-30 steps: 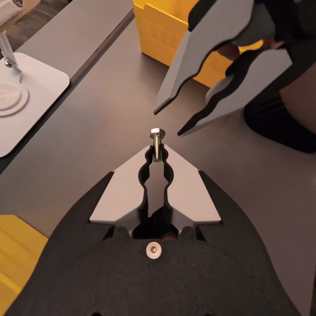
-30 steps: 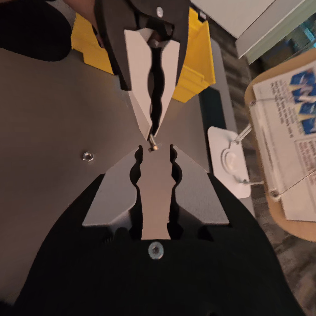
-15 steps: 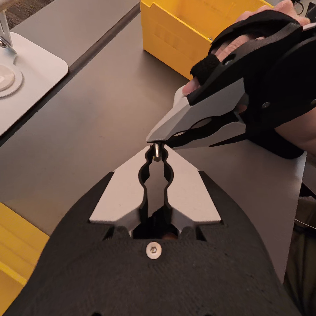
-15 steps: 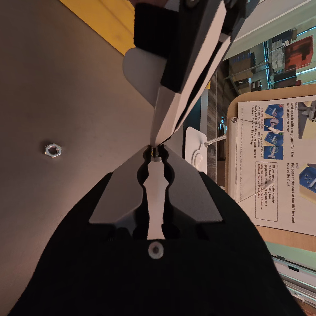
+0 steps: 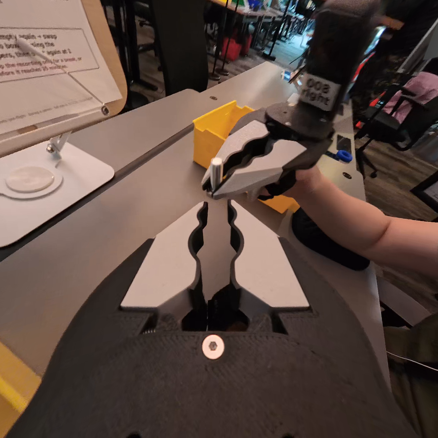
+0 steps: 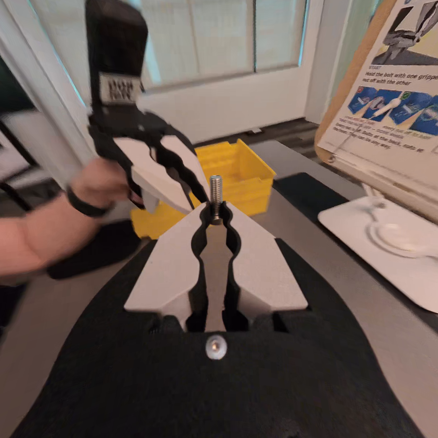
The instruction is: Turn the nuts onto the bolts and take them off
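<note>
From my remote station I see a flat grey table (image 5: 132,213) carrying a yellow open-topped plastic bin (image 5: 213,132) at its far side, a white rounded-corner stand base (image 5: 78,180) with a round disc set in it, just beside the table's seam, and a black padded rest (image 5: 324,246) under the person's forearm. A second yellow bin (image 5: 14,384) shows at my near left edge.

**Bolt gripped upright at the fingertips**

The right hand-held gripper (image 6: 216,211) is clamping a bolt (image 6: 215,194) near its head, the threaded end pointing up. The left hand-held gripper (image 6: 194,201), blurred, is hanging just left of the bolt, jaws slightly parted. A yellow bin (image 6: 246,175) is sitting behind on the grey surface (image 6: 355,296).
</note>
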Tool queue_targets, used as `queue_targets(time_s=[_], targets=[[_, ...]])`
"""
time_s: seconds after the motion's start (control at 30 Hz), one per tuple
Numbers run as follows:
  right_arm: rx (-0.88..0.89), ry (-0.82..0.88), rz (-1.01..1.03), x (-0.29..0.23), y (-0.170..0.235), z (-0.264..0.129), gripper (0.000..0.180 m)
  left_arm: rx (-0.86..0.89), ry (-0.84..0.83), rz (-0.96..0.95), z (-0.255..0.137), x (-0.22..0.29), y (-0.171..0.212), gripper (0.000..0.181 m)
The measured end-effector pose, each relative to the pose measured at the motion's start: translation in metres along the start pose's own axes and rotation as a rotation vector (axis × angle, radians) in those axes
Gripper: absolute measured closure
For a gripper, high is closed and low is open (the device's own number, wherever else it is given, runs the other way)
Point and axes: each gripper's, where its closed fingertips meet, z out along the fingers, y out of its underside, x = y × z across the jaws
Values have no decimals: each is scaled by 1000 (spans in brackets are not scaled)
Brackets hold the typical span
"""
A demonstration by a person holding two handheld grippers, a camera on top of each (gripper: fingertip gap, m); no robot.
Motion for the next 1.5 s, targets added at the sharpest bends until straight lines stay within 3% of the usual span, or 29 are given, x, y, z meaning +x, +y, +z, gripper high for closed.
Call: queue_targets(time_s=[0.23, 0.9, 1.5], targets=[[164, -183, 215, -18, -25, -7, 172, 120, 129, 42, 4, 25, -14, 162], [253, -62, 163, -19, -37, -2, 172, 256, 19, 45, 2, 16, -29, 160], [231, -135, 189, -18, -43, -15, 172, 217, 22, 95, 7, 23, -24, 165]])
